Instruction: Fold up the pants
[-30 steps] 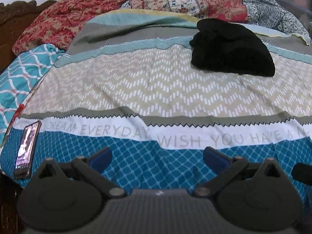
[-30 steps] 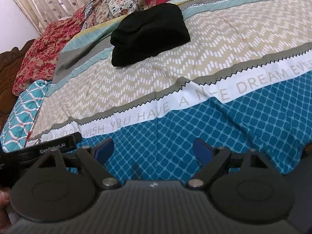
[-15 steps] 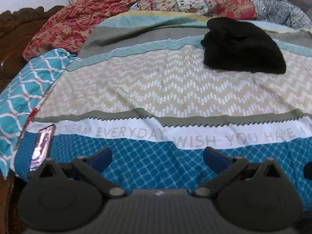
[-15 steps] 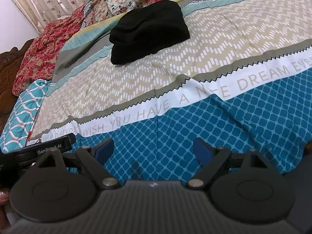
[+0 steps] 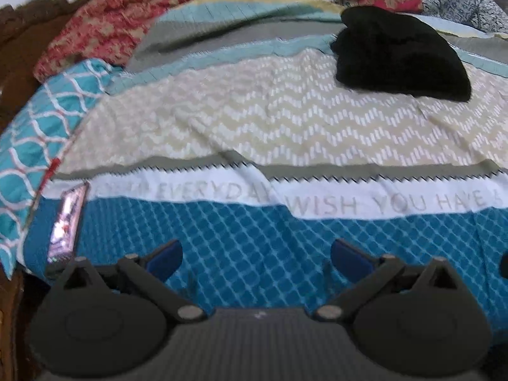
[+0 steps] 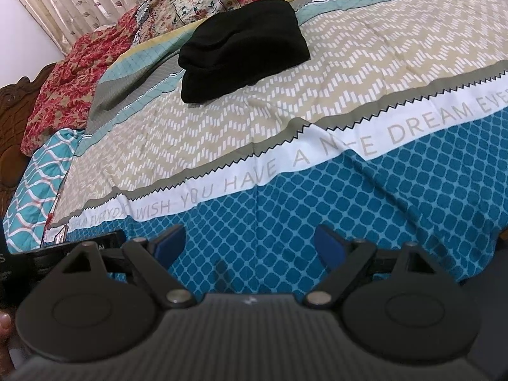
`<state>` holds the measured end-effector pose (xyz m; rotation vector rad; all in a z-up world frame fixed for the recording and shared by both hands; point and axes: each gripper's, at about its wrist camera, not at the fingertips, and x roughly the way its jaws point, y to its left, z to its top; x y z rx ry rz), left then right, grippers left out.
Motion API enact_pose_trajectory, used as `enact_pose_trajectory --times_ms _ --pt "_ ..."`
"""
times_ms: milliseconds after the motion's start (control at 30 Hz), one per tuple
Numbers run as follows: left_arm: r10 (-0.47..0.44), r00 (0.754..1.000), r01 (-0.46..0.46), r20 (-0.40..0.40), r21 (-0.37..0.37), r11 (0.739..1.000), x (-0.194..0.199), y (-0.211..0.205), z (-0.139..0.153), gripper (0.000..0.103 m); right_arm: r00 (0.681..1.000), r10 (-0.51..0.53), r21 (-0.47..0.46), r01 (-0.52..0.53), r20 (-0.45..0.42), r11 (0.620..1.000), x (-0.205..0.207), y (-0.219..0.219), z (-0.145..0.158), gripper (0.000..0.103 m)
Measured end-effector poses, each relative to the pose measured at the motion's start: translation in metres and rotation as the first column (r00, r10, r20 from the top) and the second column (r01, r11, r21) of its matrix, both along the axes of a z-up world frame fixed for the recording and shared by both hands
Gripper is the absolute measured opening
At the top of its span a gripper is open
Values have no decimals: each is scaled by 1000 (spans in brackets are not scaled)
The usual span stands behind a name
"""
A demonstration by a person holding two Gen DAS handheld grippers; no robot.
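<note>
Left wrist view: our left tongs (image 5: 255,252) and right tongs (image 6: 249,243) gape wide, empty; pants (image 5: 400,52) bundled upper right; one-layer pinch risks unravelling; phone (image 5: 66,222) could snag.

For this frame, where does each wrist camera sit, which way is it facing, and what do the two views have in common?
Left wrist: sits behind the open left gripper, low over the bed's near edge, facing across the bedspread toward the black pants; a phone lies at left.
Right wrist: sits behind the open right gripper, facing across the bed toward the curtain; a fingertip shows at the left edge.
Shared: pants, bedspread lettering, floral bedding.
</note>
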<state>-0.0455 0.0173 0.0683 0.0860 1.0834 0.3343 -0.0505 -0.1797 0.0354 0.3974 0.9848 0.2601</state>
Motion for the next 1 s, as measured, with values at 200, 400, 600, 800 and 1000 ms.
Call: enact_pose_trajectory --times_ms 200,400,600,800,1000 --pt "-14 999 11 -36 -78 997 -2 -7 -1 103 1000 4 -1 -4 -5 1000 1 -1 -1 90" --pt "-38 999 36 -34 -79 996 -4 -16 2 103 1000 8 -1 -8 -4 1000 2 -3 -1 90" --pt "-46 998 43 -33 -82 996 -5 -17 3 103 1000 8 -2 -8 -4 1000 1 -1 -1 90" --pt "-51 998 48 -33 -80 996 -5 -18 4 103 1000 7 1 -7 -11 1000 1 -1 -1 90" --pt "-48 998 45 -40 -77 996 -5 -18 2 103 1000 9 1 -9 -14 1000 1 -1 -2 90"
